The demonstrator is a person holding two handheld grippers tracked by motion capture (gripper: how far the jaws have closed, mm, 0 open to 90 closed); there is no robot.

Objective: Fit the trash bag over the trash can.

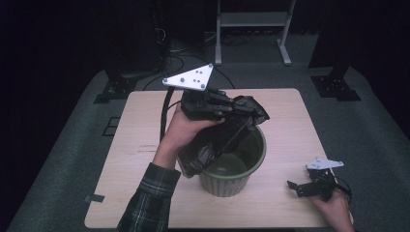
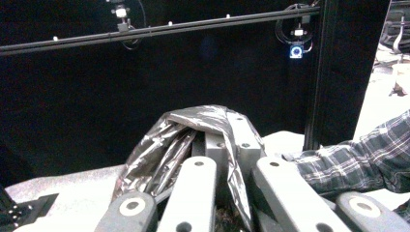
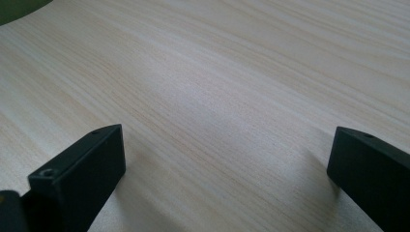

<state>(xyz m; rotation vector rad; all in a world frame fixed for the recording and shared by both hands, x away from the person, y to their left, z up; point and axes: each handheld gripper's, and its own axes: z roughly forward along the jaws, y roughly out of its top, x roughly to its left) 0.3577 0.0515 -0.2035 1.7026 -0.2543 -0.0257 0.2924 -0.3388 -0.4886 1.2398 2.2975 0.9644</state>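
A: Item one, far left of the high view?
B: A plaid sleeve (image 1: 150,200) entering from the bottom edge, leading up to the left hand (image 1: 181,128).

A: What does that hand carry?
B: The left gripper (image 1: 227,107), raised above the table (image 1: 140,159), grey three-cornered plate (image 1: 190,77) on top, cable (image 1: 165,116) hanging from it down the left side.

A: Jaw condition?
B: Closed on a black plastic bag (image 1: 246,110). In the left gripper view the crinkled film (image 2: 193,130) is bunched over the jaw tips and drapes down on both sides.

A: Where does the bag go from there?
B: It hangs from the gripper down to a green ribbed bin (image 1: 232,166). Part of the film lies over the bin's near-left rim and outer wall; the bin's inside shows green.

A: Bin location?
B: Upright, near the middle of the table, slightly toward the person.

A: Next item to the right?
B: The right gripper (image 1: 296,186), held low by the right hand (image 1: 333,205) at the table's near-right corner, well apart from the bin.

A: Its jaws?
B: Spread wide, with bare pale woodgrain (image 3: 217,96) between them, holding nothing.
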